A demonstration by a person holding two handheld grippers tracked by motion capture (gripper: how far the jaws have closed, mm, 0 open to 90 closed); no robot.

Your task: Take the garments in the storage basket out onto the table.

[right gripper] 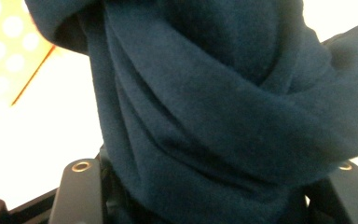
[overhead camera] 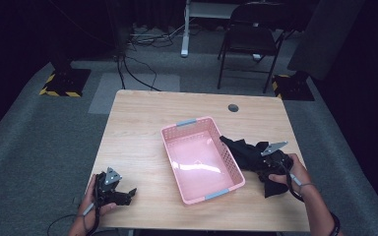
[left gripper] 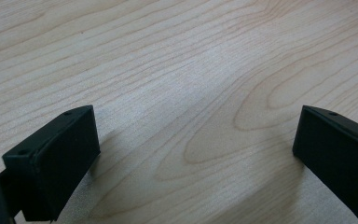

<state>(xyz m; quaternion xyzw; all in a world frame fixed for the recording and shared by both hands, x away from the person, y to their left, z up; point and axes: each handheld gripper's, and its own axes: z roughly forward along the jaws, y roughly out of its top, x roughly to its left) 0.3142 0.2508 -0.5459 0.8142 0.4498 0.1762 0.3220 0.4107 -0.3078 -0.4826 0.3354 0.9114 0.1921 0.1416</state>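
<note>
Dark fleece cloth [overhead camera: 246,155] lies bunched on the table [overhead camera: 142,123], just right of the pink basket [overhead camera: 202,157], one corner touching the rim. Your right gripper [overhead camera: 271,164] has a thick fold between its jaws, though you cannot tell how firmly they pinch. Your left gripper [overhead camera: 120,194] rests wide open and empty on bare wood. Lift too soon and the soft fold may slip, or the trailing fabric could snag the rim and drag the basket.
</note>
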